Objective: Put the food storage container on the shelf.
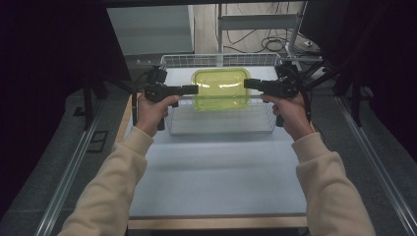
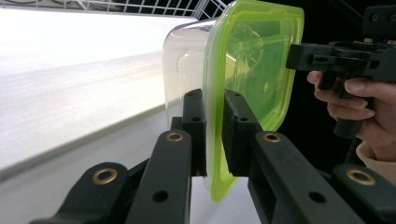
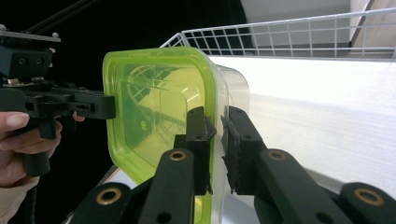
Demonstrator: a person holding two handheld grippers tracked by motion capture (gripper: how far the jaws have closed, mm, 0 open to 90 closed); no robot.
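Currently a clear container (image 1: 221, 88) with a green lid (image 2: 252, 60) is held above the wire basket (image 1: 221, 61) at 12 o'clock on the tabletop (image 1: 216, 172). Left tool (image 1: 193, 89) is clamped on the lid rim at the container's 9 o'clock edge. Right tool (image 1: 247, 83) is closed on the rim at 3 o'clock, jaws nearly together.

Cream sleeves (image 1: 118, 177) cover both forearms; each hand-held gripper (image 1: 189, 90) is black, with brass-ringed pivots (image 2: 175, 136) on its jaws.
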